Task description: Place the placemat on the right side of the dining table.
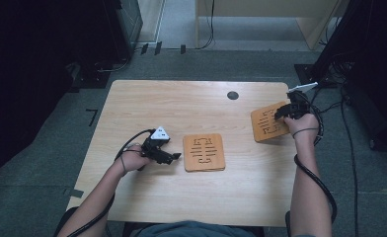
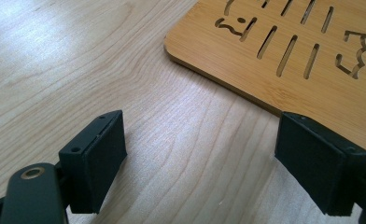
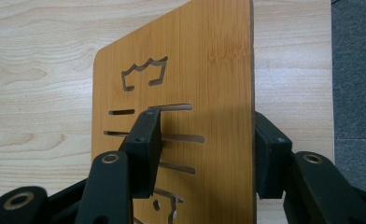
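Two square bamboo boards with cut-out slots are on the light wooden table [image 1: 181, 103]. One board [image 1: 204, 153] [image 2: 288, 46] lies flat in the middle. My left gripper [image 1: 174, 157] [image 2: 200, 119] rests just left of it, open, with bare table between its jaws. The other board [image 1: 268, 124] [image 3: 195, 60] is near the right edge, its far side tipped up off the table. My right gripper [image 1: 286, 111] [image 3: 207, 116] straddles that raised edge, one jaw over the board's face and one behind it. The jaws stand wider than the board is thick, so it sits loosely between them.
A round dark cable hole [image 1: 233, 95] is in the tabletop at the back. The table's right edge [image 3: 333, 70] runs close beside the tipped board, with grey carpet [image 3: 356, 70] beyond. Dark equipment and cables [image 1: 339, 74] stand off the back right corner.
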{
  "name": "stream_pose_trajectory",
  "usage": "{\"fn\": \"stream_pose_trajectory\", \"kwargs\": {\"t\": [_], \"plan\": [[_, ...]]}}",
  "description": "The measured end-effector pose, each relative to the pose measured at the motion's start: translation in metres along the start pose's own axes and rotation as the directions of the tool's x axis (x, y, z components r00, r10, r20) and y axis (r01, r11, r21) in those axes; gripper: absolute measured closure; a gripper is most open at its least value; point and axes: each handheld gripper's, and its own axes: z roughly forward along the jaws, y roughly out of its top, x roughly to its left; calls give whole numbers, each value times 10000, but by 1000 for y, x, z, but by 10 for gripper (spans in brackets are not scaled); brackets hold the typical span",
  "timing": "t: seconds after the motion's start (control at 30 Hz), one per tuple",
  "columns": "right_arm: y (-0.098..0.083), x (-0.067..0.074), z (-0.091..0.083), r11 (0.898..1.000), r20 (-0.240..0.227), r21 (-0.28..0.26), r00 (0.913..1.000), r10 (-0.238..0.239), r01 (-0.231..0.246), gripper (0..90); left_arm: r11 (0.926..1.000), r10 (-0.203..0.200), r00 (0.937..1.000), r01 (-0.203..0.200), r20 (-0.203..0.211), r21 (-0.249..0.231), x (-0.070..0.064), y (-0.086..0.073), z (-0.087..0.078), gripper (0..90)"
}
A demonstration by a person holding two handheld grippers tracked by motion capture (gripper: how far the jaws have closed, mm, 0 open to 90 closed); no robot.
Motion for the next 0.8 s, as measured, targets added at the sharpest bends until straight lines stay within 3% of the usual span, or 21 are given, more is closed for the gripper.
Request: {"fn": "stream_pose_trajectory", "kwargs": {"t": [0.8], "plan": [[-3,-3,18,9999,-142,47,9998,-120,120,394,10000,30,10000,-30,23,-21,0,0,0,155]]}}
